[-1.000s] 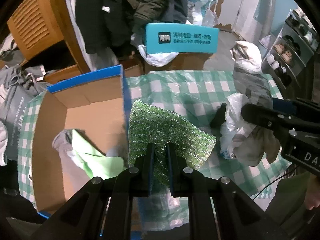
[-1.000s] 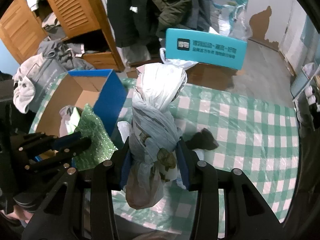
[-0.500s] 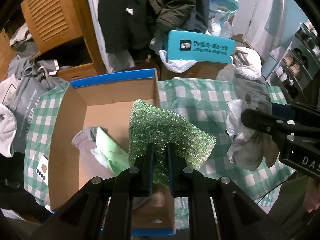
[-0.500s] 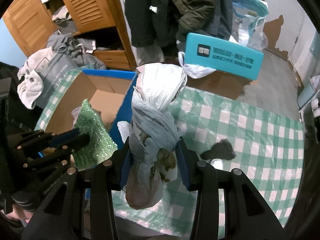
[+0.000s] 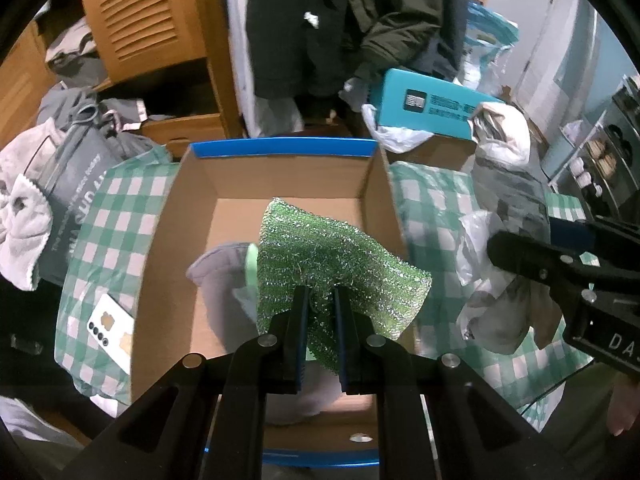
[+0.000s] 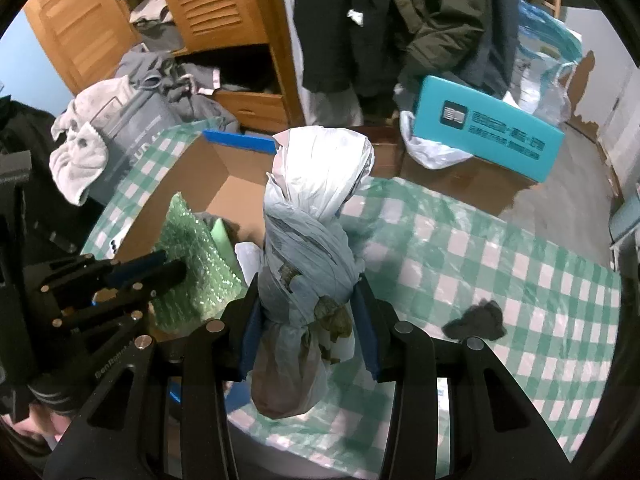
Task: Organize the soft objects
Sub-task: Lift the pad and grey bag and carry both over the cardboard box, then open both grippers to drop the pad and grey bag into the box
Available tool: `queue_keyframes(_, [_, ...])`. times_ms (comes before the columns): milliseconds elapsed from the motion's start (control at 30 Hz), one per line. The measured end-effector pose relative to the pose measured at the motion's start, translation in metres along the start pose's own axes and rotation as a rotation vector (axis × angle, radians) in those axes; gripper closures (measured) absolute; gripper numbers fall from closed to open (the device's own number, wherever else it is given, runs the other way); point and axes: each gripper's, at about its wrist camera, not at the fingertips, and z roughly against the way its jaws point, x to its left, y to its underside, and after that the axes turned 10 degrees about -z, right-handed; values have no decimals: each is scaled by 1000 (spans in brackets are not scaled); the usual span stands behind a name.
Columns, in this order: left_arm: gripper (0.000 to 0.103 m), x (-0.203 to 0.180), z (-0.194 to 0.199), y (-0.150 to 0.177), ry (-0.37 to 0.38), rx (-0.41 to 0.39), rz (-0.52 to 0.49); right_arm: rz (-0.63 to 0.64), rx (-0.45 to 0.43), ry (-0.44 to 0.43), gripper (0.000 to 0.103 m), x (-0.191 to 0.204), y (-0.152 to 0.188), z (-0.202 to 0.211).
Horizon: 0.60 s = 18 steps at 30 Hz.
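Teal box w/ dark label & printed text (image 5: 430,104) upper right, on a brown carton, white plastic bag (image 5: 394,136) just below it. Louvred wooden cabinet (image 5: 140,20) upper left; grey clothes heaped at its open shelf. Dark jackets (image 5: 340,20) hang top centre. White phone (image 5: 112,326) lies lower left on green-white checked tablecloth (image 6: 500,252). Shelves w/ small items (image 5: 600,152) far right, blurred.

The cardboard box (image 5: 276,184) is open above, its far half bare, while grey cloth (image 5: 218,280) fills the near floor under the green scouring cloth (image 5: 340,256).
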Motion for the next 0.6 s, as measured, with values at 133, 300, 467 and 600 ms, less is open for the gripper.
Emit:
queue_keyframes(133, [91, 14, -1, 2, -9, 5, 19, 16, 14, -7, 63, 14, -3, -8])
queue_keyframes(300, [91, 31, -2, 6, -23, 13, 39, 36, 33, -17, 63, 30, -6, -18])
queue_keyframes(467, [91, 45, -4, 9, -35, 21, 61, 56, 52, -23, 63, 45, -8, -28])
queue_keyframes(600, [91, 52, -3, 11, -58, 22, 61, 68, 67, -28, 63, 56, -8, -35])
